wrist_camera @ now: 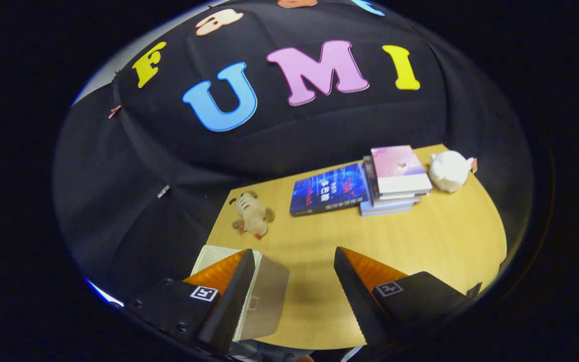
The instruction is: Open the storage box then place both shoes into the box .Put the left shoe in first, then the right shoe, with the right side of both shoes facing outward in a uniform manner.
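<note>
My gripper point(293, 264) is open above the wooden table point(445, 241), with only bare tabletop between its fingertips. The white storage box point(264, 296) sits just under and beside the left finger point(229, 296), which hides part of it. Its translucent front panel with a small handle faces toward the gap between the fingers. I cannot tell whether the box is open. The right finger point(360, 291) hangs over bare wood.
Beyond the fingers lie a small plush toy point(253, 215), a blue book point(328, 190), a stack of books point(395, 178) with a pink one on top, and a white figurine point(449, 171) near the table's far corner.
</note>
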The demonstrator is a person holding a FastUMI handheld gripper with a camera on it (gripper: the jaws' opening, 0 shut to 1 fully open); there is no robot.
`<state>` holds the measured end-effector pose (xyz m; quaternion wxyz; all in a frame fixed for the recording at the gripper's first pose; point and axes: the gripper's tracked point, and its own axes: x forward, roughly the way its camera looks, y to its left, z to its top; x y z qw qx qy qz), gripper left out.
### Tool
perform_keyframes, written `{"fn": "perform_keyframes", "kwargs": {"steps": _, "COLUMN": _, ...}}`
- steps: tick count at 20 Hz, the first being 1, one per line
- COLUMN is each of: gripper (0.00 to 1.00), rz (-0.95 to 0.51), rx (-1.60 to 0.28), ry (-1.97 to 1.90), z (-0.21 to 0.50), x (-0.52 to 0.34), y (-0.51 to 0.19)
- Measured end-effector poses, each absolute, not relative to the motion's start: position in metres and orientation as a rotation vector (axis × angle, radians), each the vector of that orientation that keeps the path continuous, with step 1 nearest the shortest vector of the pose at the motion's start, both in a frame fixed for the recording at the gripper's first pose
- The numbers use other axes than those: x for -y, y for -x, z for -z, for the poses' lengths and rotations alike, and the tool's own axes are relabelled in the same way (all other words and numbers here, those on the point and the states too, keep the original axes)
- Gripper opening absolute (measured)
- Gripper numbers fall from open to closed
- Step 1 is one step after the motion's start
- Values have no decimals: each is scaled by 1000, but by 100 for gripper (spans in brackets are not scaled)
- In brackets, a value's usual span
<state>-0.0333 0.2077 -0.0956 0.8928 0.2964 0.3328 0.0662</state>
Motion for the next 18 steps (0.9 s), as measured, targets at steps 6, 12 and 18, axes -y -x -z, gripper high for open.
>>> {"fn": "perform_keyframes", "kwargs": {"steps": 6, "gripper": 97, "rz": -13, "rx": -389, "ry": -388, "z": 54, "x": -94, "y": 38}}
{"fn": "perform_keyframes", "kwargs": {"steps": 12, "gripper": 97, "rz": 56, "rx": -291, "ry": -300, "z": 49, "x": -16, "y": 56}}
{"fn": "perform_keyframes", "kwargs": {"steps": 18, "gripper": 97, "rz": 69, "rx": -221, "ry": -254, "z": 39, "x": 31, "y": 69}}
